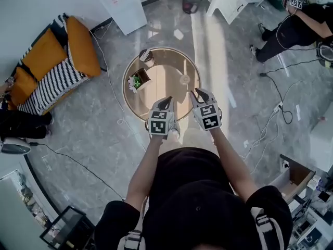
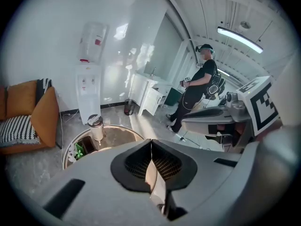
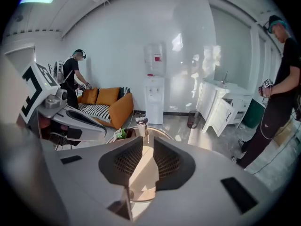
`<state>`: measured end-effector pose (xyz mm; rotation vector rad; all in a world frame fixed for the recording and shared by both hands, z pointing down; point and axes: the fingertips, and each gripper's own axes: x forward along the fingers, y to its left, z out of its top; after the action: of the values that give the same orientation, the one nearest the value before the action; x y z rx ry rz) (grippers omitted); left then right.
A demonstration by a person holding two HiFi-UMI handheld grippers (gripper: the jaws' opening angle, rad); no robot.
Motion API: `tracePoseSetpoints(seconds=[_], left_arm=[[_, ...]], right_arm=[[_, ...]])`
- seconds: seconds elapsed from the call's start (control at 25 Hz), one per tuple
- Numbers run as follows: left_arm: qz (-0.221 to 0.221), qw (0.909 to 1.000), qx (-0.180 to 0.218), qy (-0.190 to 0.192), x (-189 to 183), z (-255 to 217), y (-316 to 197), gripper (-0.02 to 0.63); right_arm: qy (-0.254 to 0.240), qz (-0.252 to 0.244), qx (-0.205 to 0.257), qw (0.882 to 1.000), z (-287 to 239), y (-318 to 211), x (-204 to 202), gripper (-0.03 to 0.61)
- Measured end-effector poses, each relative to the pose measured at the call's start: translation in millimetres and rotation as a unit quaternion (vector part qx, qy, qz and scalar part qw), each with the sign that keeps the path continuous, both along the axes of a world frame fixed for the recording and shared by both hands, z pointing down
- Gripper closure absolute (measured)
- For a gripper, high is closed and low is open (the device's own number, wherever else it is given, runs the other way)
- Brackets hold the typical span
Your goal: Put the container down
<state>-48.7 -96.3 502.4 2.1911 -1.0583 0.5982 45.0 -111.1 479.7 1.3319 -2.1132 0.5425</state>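
- While the head view is looking straight down, the left gripper (image 1: 165, 102) and right gripper (image 1: 200, 94) are hovering side by side at the near edge of a round table (image 1: 166, 69), touching nothing on it.
- The container (image 1: 146, 56), a lidded metal cup, is standing upright at the table's far edge, well apart from both grippers. A box (image 1: 139, 80) with green leaves is sitting near it, on the side closer to the grippers.
- A sofa (image 1: 52, 66) is lying left of the table, and a second person (image 1: 296, 25) is standing at the upper right.
- As the left gripper view is showing, the left gripper (image 2: 151, 142) is pointing across the table with its jaws meeting tip to tip and nothing between them. The container (image 2: 96, 126) is standing ahead and to the left, the box (image 2: 82, 147) is sitting near it, and a water dispenser (image 2: 88, 98) is standing against the wall behind.
- As the right gripper view is showing, the right gripper (image 3: 147, 140) is holding its jaws a little apart. Only bare tabletop is showing through the narrow gap, and the pads are pressing on nothing.
- The container (image 3: 141, 125) is standing on the table ahead of that gap, untouched, with the sofa (image 3: 110, 105) and dispenser (image 3: 154, 98) behind it.
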Motion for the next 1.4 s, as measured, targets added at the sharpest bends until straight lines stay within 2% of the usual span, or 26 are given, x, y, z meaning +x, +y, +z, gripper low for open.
tracePoseSetpoints(seconds=[0.28, 0.52, 0.72, 1.04, 1.24, 1.4], left_arm=[[-0.044, 0.997, 0.063, 0.006, 10.2, -61.7, -11.3, 0.595], [-0.073, 0.9921, 0.101, 0.015, 27.6, -103.7, 11.2, 0.595], [-0.072, 0.9866, 0.146, 0.01, 45.5, -146.4, 38.9, 0.595], [-0.071, 0.9706, 0.23, 0.01, 50.7, -226.4, 66.4, 0.595], [-0.085, 0.9625, 0.258, 0.012, 43.0, -263.9, 79.3, 0.595], [-0.087, 0.9599, 0.266, 0.011, 40.9, -273.7, 91.3, 0.595]], right_arm=[[-0.023, -0.014, 0.051, 0.998, -61.1, -1.5, 9.8, 0.559], [-0.047, -0.049, 0.109, 0.992, -115.0, 23.5, 20.3, 0.574], [-0.071, -0.077, 0.147, 0.984, -153.0, 54.6, 35.9, 0.574], [-0.121, -0.088, 0.169, 0.974, -206.1, 80.8, 56.5, 0.574], [-0.139, -0.087, 0.198, 0.966, -241.9, 88.2, 63.8, 0.574], [-0.142, -0.092, 0.215, 0.962, -258.2, 96.6, 64.5, 0.574]])
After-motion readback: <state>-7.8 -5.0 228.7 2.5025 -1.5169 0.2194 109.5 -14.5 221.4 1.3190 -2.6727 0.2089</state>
